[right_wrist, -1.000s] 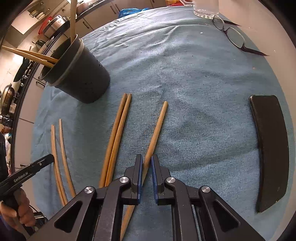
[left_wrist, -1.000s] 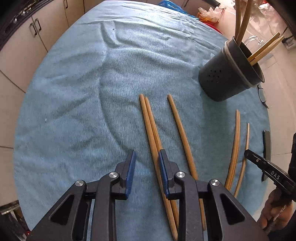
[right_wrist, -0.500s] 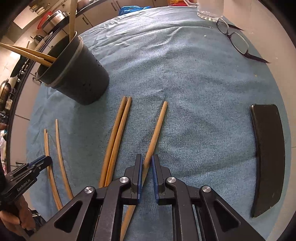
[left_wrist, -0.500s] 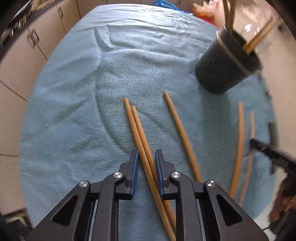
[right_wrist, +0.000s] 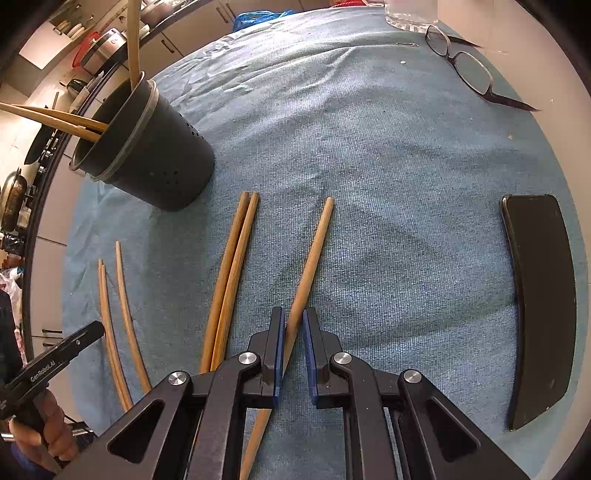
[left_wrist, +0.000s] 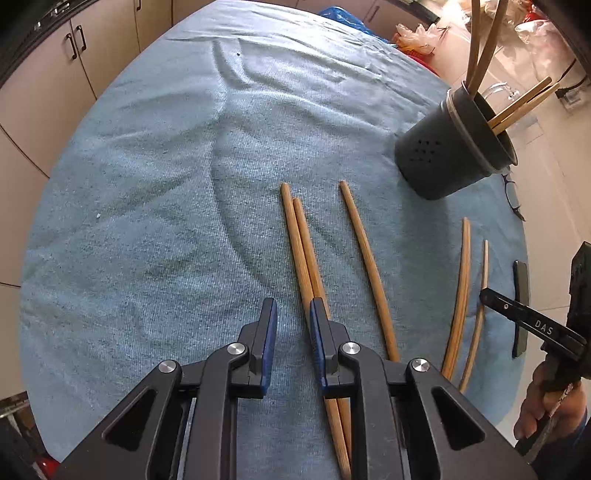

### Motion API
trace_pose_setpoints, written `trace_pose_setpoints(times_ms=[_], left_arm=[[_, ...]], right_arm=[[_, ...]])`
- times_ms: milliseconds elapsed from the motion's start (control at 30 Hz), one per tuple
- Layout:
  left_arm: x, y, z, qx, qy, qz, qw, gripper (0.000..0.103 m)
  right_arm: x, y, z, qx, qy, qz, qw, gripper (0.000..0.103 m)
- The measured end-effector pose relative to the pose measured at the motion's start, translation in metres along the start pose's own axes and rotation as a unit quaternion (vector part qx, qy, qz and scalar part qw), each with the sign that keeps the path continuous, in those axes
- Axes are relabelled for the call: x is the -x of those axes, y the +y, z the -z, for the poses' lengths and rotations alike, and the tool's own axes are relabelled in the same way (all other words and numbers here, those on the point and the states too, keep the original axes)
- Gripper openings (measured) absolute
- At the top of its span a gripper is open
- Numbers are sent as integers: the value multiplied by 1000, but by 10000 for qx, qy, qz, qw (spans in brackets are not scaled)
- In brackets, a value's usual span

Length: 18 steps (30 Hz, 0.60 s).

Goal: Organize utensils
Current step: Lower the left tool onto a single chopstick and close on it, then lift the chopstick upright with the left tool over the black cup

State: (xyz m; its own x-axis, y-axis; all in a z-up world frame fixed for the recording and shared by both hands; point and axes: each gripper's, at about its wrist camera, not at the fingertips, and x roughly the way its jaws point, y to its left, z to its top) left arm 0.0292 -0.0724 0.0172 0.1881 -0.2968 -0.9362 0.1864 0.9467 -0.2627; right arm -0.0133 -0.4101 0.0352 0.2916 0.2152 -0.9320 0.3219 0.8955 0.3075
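Observation:
Wooden chopsticks lie on a blue cloth [left_wrist: 147, 229]. In the left wrist view a touching pair [left_wrist: 301, 251] runs under my right finger, and a single stick [left_wrist: 364, 251] lies to its right. My left gripper [left_wrist: 293, 314] is open and empty, just left of the pair. In the right wrist view my right gripper [right_wrist: 293, 325] stands narrowly apart around a single chopstick [right_wrist: 312, 254], not clamped. A pair [right_wrist: 232, 266] lies to its left. A dark utensil holder [left_wrist: 450, 155] [right_wrist: 147, 155] holds several sticks.
Two thin curved sticks [left_wrist: 465, 288] [right_wrist: 114, 310] lie near the cloth's edge. A black phone [right_wrist: 539, 295] lies right of my right gripper. Glasses [right_wrist: 469, 70] and a clear glass [right_wrist: 410, 14] sit at the far edge. Cabinets [left_wrist: 44, 85] stand beyond the table.
My left gripper had closed around the chopstick pair, then opened and shifted left, so the pair now lies under its right finger. My right gripper barely moved.

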Motion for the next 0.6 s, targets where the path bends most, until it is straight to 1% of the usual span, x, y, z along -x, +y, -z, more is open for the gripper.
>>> trace_pose_setpoints(times_ms=[67,133,200,400,467,500,533,600], left_arm=[[-5,-3,-5,-37,30,-61,10000,18],[-7,-10,-8,-130,65,-248,9996,18],[-9,-13,-12,-184,129,-347,9991,18],[-9,-12,-9,-219,148,-423,9988,17],[-10,-14,-11,-230,119,-493,9984,15],[-11,-15,-12,-252,102,-543,9982,10],[-11,-17,-13,-320,82,-609,9976,9],[-11,-18,-13,-362,47,-613,9975,8]], right_arm=[[0,-1,2,-12,-4,-19,10000,10],[0,-1,2,8,-2,6,10000,10],[-1,4,2,45,8,49,10000,10],[-3,9,1,102,61,76,9999,10],[-4,13,0,153,58,127,9998,10],[-5,16,-1,196,59,166,9997,10],[-6,18,-2,224,54,204,9995,10],[-7,22,-3,272,29,218,9994,10]])
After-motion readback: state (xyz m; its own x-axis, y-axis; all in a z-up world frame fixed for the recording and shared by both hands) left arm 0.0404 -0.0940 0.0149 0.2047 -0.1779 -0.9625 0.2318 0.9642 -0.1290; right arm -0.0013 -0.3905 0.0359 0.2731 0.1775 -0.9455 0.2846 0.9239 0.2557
